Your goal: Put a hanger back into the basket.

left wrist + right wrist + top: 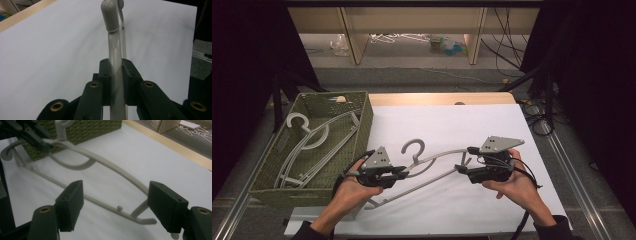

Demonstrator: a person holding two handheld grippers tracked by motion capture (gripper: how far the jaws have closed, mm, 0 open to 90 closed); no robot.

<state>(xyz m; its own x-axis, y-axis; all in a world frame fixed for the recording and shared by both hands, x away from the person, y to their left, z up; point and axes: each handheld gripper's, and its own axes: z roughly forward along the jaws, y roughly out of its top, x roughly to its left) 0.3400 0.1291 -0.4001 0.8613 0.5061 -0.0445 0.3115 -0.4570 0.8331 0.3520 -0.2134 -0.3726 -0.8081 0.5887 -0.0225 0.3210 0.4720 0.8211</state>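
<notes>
left tongs (404, 172) are clamped on the grey hanger (432, 161); right tongs (460, 168) are held open around its end; no writing can be read.

A hanger (432, 167) lies across the middle of the table (452, 130), between the left gripper (399, 172) and right gripper (460, 169). A basket (277, 187) stands at the table's left edge with another hanger (312, 142) inside it. Shelves (412, 25) stand behind the table.
</notes>
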